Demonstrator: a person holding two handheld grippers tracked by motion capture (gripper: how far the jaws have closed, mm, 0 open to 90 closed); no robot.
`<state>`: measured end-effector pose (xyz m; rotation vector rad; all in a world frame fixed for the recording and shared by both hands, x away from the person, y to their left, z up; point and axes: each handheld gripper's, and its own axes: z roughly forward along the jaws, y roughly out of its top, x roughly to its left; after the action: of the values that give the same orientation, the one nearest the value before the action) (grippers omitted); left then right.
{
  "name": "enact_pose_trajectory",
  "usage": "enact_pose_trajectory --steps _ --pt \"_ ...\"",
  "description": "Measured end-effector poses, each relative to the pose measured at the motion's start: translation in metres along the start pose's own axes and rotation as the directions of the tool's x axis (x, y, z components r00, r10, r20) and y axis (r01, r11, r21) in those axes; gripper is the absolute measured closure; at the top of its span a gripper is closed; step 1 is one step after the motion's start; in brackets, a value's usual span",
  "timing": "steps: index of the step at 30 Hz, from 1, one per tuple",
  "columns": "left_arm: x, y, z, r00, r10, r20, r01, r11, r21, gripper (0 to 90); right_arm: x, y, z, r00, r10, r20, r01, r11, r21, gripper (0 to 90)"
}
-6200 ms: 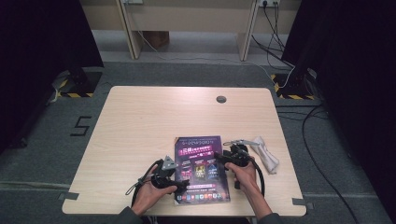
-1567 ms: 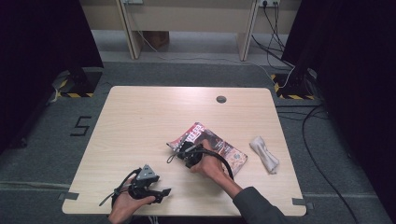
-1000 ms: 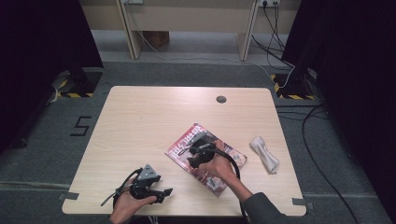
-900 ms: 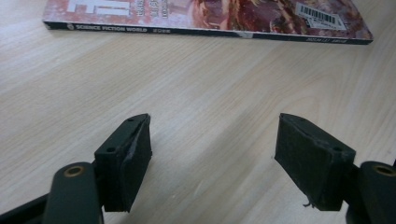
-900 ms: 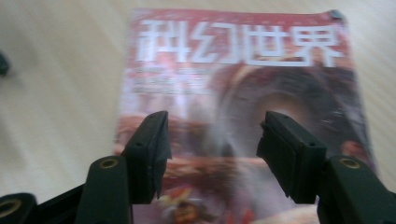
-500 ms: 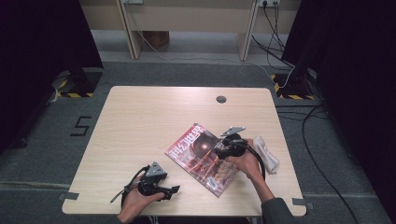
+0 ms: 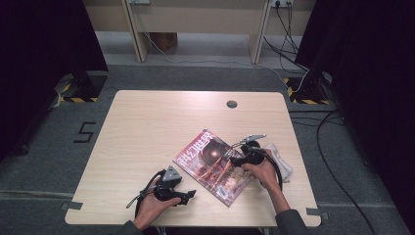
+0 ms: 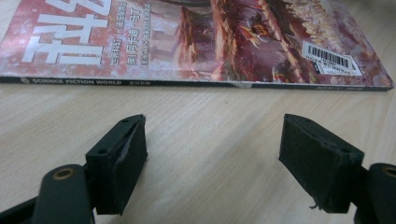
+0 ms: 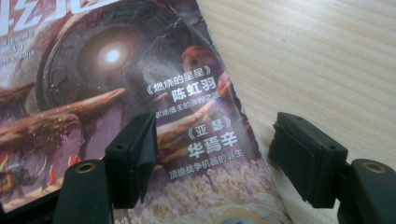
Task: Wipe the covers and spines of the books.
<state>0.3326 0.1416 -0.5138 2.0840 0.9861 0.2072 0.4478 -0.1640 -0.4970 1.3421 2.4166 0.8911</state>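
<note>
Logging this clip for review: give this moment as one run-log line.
magazine: flat on table, skewed | left gripper: open, short of spine | right gripper: jaws just opening, astride page edge, no grip

Magazine (image 7: 214, 164) cover red/pink w/ white title, dark spine; table (image 7: 147, 127) light wood grain; tongs (image 8: 215, 163) black.

Item count on the table (image 7: 147, 127): one magazine (image 7: 210, 164), one white cloth (image 7: 281, 161), two grippers, left (image 7: 188, 195) and right (image 7: 234, 159).
</note>
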Motion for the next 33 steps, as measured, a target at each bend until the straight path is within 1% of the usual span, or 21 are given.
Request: enact_pose_trajectory --steps 1,3,5,6,7,11,12,14,17,20,21,24,26,27,29,30,32,33 --pt "0.000 0.002 0.003 1.0000 0.005 -0.004 -0.005 1.0000 -0.002 22.5 -0.001 0.000 0.001 0.9999 0.013 -0.007 -0.013 1.000 0.000 31.8" --pt "-0.001 0.004 0.005 1.0000 0.003 -0.007 -0.003 1.0000 -0.004 22.5 -0.001 0.000 0.002 0.9998 0.018 -0.013 -0.018 1.000 -0.003 31.7" --pt "-0.001 0.006 0.008 0.9997 0.014 -0.020 -0.014 0.9999 -0.004 22.3 0.001 0.000 0.001 0.9998 0.013 -0.015 -0.013 1.000 0.001 31.6" --pt "-0.001 0.006 0.008 0.9997 0.014 -0.020 -0.014 0.9999 -0.004 22.3 0.001 0.000 0.001 0.9998 0.013 -0.015 -0.013 1.000 0.001 31.6" --pt "0.000 0.009 0.011 0.9992 0.019 -0.035 -0.019 0.9998 -0.003 22.2 0.004 0.000 0.002 0.9998 0.001 -0.020 -0.001 1.000 0.002 29.7" --pt "0.000 0.014 0.015 0.9994 0.007 -0.033 -0.008 0.9999 -0.008 22.0 0.007 -0.001 0.001 0.9999 -0.013 -0.003 0.013 1.000 0.000 29.7" --pt "0.001 0.014 0.016 0.9993 0.006 -0.038 -0.006 0.9999 -0.009 22.0 0.008 -0.003 0.000 0.9999 -0.016 -0.006 0.016 1.000 -0.005 29.7" --pt "0.002 0.015 0.018 0.9990 0.005 -0.045 -0.005 1.0000 -0.008 22.0 0.009 -0.006 -0.002 0.9999 -0.005 -0.012 0.005 1.000 -0.005 30.3" --pt "0.003 0.017 0.019 0.9992 -0.004 -0.040 0.004 1.0000 -0.008 22.3 0.013 -0.011 -0.006 0.9995 -0.025 -0.019 0.025 1.000 -0.003 30.3" --pt "0.005 0.018 0.018 0.9989 -0.012 -0.046 0.011 0.9999 -0.008 22.6 0.016 -0.015 -0.008 0.9992 -0.032 -0.025 0.032 0.999 -0.004 30.2" --pt "0.005 0.018 0.018 0.9989 -0.015 -0.044 0.014 0.9999 -0.007 22.6 0.022 -0.020 -0.012 0.9987 -0.040 -0.033 0.040 0.999 0.000 29.4" --pt "0.008 0.018 0.018 0.9986 -0.021 -0.049 0.020 0.9998 -0.007 22.8 0.026 -0.025 -0.014 0.9973 -0.058 -0.045 0.058 0.998 -0.003 29.2" --pt "0.009 0.019 0.018 0.9983 -0.026 -0.052 0.026 0.9996 -0.008 22.8 0.031 -0.029 -0.017 0.9971 -0.059 -0.047 0.060 0.998 0.001 29.5" --pt "0.010 0.019 0.018 0.9979 -0.024 -0.061 0.023 0.9997 -0.009 22.3 0.033 -0.031 -0.018 0.9961 -0.073 -0.050 0.073 0.997 -0.003 29.1" --pt "0.012 0.019 0.018 0.9965 -0.026 -0.079 0.025 0.9995 -0.018 24.4 0.036 -0.034 -0.020 0.9954 -0.080 -0.052 0.080 0.997 -0.004 29.1" --pt "0.014 0.019 0.018 0.9966 -0.029 -0.077 0.027 0.9994 -0.019 24.5 0.038 -0.035 -0.021 0.9956 -0.074 -0.057 0.074 0.997 -0.004 29.3" --pt "0.016 0.020 0.018 0.9968 -0.031 -0.074 0.030 0.9994 -0.016 24.1 0.042 -0.037 -0.023 0.9945 -0.090 -0.054 0.090 0.996 -0.002 28.6" --pt "0.017 0.020 0.018 0.9964 -0.035 -0.077 0.033 0.9992 -0.020 24.1 0.044 -0.038 -0.024 0.9946 -0.090 -0.052 0.090 0.996 -0.001 28.5"
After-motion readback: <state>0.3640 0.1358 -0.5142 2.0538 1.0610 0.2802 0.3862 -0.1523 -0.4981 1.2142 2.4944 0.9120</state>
